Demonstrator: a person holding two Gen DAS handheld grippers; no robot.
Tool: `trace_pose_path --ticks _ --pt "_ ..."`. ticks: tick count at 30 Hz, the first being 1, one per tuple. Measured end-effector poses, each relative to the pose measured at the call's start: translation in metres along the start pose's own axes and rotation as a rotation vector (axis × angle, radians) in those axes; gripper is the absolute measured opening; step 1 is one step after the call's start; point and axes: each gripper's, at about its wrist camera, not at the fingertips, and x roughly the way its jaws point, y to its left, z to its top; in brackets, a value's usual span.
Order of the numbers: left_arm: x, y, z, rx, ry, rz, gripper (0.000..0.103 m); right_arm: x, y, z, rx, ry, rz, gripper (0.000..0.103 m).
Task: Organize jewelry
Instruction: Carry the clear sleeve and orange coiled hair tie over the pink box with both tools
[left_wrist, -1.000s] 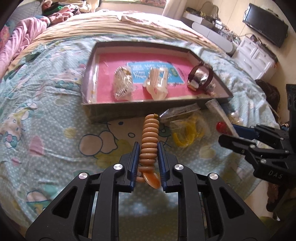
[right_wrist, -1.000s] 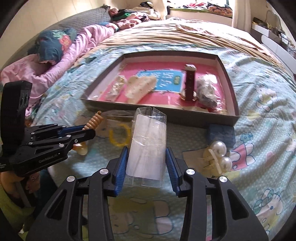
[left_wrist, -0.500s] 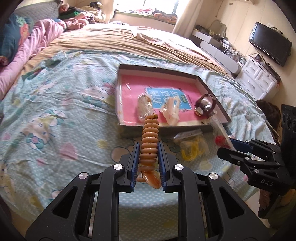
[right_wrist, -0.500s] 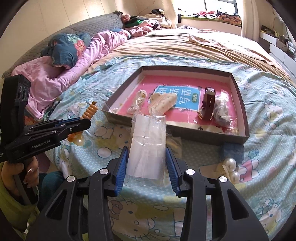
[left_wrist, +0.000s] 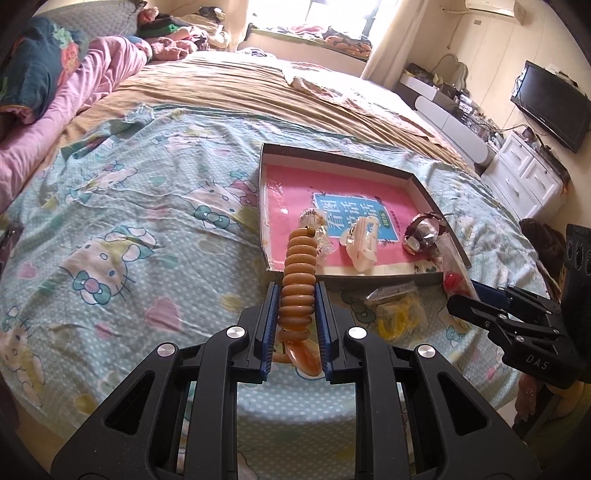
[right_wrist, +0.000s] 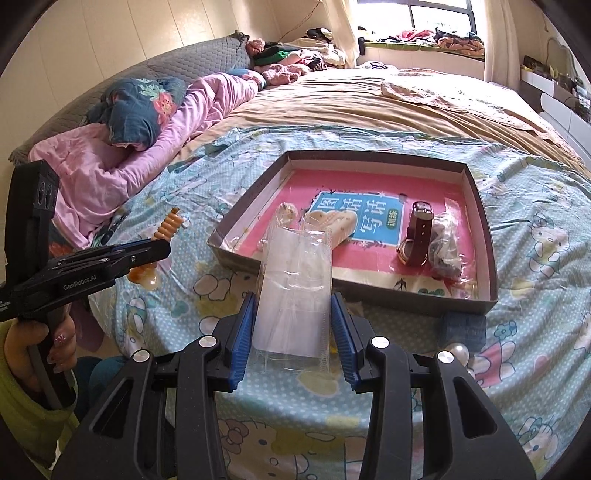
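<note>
Jewelry lies partly in a shallow box (right_wrist: 484, 236) on the bed (left_wrist: 110, 221) and partly outside it. On the box's pink floor rest a watch (right_wrist: 419, 236) with a dark red strap, a crumpled clear packet (right_wrist: 445, 245) just right of it, a cream hair clip (left_wrist: 364, 240) near the middle and a small bagged piece (left_wrist: 314, 221) to its left.

Left gripper (left_wrist: 295, 295) pinches an amber bead bracelet (left_wrist: 299, 280) between its blue pads, nearly pressed together; the beads stand up past the fingertips and an orange pendant hangs below. It hovers above the sheet, short of the box's near wall. In the right wrist view a hand (right_wrist: 29, 343) grips its handle.

Right gripper (right_wrist: 293, 308) clamps a clear plastic bag (right_wrist: 295, 288), its jaws partly spread around it, with the bag's mouth pointing toward the box.

On the sheet in front of the box sit a bagged yellow ring (left_wrist: 397, 317), a red bead (left_wrist: 452, 282), a blue block (right_wrist: 461, 328) and pearls (right_wrist: 458, 350) beside it.
</note>
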Motion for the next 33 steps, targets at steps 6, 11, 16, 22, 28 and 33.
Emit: trace_pose_path --ticks 6,11,16,22,28,33 --pt "0.003 0.000 0.005 -0.006 0.012 0.000 0.012 0.001 -0.005 0.008 0.011 -0.015 0.015 0.039" --pt "0.002 -0.008 0.011 0.011 0.004 -0.011 0.012 0.001 -0.007 0.017 0.015 -0.031 0.018 0.039" --pt "0.004 -0.015 0.019 0.034 0.006 -0.016 0.012 -0.001 -0.010 0.025 0.021 -0.050 0.018 0.039" --pt "0.008 -0.022 0.026 0.047 0.003 -0.017 0.012 -0.003 -0.018 0.033 0.030 -0.068 0.016 0.039" --pt "0.016 -0.031 0.037 0.061 0.005 -0.017 0.012 -0.003 -0.028 0.043 0.042 -0.091 0.003 0.039" --pt "0.024 -0.039 0.044 0.072 0.011 -0.017 0.012 -0.002 -0.037 0.051 0.055 -0.108 -0.003 0.039"
